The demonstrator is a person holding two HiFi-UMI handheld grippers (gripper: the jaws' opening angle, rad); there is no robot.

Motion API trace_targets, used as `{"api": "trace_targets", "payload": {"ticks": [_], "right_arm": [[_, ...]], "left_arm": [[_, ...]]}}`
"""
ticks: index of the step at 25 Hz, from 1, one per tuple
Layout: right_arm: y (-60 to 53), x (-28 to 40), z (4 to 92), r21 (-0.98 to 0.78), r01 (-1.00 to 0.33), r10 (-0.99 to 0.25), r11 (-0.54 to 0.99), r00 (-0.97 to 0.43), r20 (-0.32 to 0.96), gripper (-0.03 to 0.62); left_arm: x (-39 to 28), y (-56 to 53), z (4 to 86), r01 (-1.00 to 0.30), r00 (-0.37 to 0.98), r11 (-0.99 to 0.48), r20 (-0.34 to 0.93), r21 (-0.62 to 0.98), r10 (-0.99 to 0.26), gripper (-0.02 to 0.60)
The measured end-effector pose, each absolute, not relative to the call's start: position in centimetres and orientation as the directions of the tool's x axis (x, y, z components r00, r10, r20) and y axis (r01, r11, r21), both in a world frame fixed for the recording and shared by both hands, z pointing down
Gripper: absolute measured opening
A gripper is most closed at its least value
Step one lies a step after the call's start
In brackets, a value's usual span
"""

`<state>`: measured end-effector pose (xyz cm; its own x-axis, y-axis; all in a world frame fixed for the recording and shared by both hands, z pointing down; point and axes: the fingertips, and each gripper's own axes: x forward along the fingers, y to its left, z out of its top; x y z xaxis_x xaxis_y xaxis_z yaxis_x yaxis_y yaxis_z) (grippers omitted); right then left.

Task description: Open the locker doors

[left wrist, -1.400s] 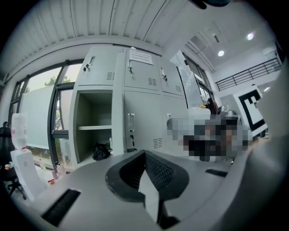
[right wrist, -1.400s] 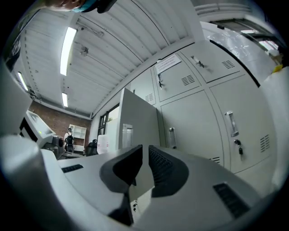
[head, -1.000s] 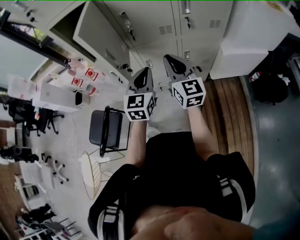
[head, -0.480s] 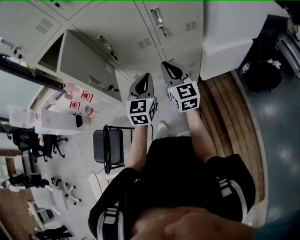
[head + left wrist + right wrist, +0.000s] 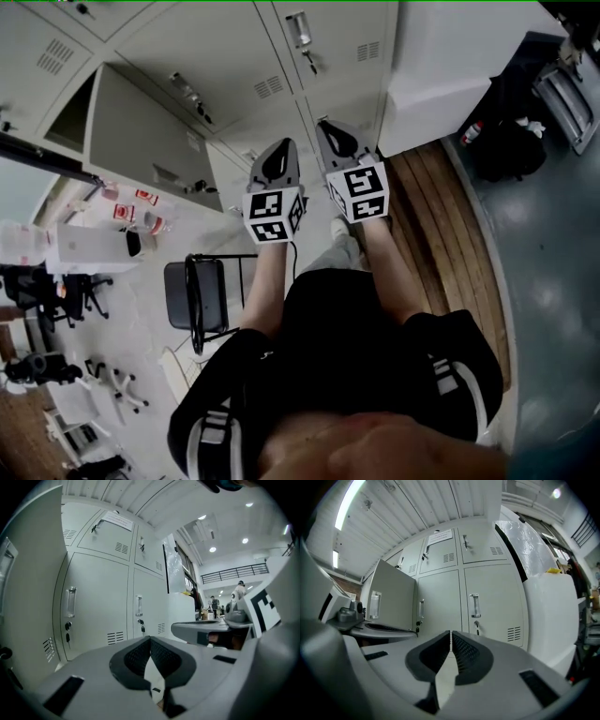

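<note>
The person has shifted along the lockers, carrying the left hand-held gripper (image 5: pixel 150 639) and right hand-held gripper (image 5: pixel 450 633) toward the closed locker doors (image 5: pixel 487 606) just ahead — both sets of jaws shut on nothing. One open door (image 5: pixel 131 131) stands at the left, and no handle (image 5: pixel 474 605) is reached yet, so this looks like an approach.

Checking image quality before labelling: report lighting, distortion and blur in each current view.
Head view: even light, strong wide-angle bend tilting the lockers, soft blur along the bottom edge. Left gripper view: fisheye with black corners, ceiling lights blown out, fingers sharp. Right gripper view: same fisheye, strip light glaring at upper left, lockers sharp.
</note>
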<state>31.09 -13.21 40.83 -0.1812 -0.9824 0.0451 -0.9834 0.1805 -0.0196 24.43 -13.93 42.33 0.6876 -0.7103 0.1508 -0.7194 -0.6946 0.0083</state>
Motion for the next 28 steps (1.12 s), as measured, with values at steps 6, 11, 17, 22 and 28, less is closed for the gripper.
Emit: {"api": "trace_targets", "payload": {"ticks": [6, 11, 17, 22, 28], "right_arm": [[-16.6, 33.4, 40.7, -0.01, -0.986, -0.985, 0.164, -0.164, 0.044, 0.029], [-20.0, 34.7, 40.2, 0.007, -0.986, -0.985, 0.167, -0.167, 0.043, 0.029], [-23.8, 35.4, 40.1, 0.016, -0.983, -0.983, 0.182, -0.181, 0.043, 0.044], [-26.8, 36.5, 40.8, 0.04, -0.986, -0.985, 0.161, -0.157, 0.075, 0.044], [-29.9, 37.0, 41.5, 0.097, -0.983, -0.983, 0.153, -0.142, 0.116, 0.044]], "left_arm": [[26.5, -17.9, 42.6, -0.717, 0.692, -0.696, 0.149, 0.033, -0.706, 0.009], [28.1, -20.9, 43.0, -0.714, 0.696, -0.699, 0.157, 0.045, -0.7, 0.009], [29.1, -24.2, 43.6, -0.717, 0.694, -0.695, 0.171, 0.064, -0.7, 0.009], [29.5, -26.5, 44.1, -0.72, 0.69, -0.689, 0.18, 0.076, -0.701, 0.009], [28.7, -29.7, 44.5, -0.718, 0.695, -0.686, 0.176, 0.115, -0.698, 0.009]]}}
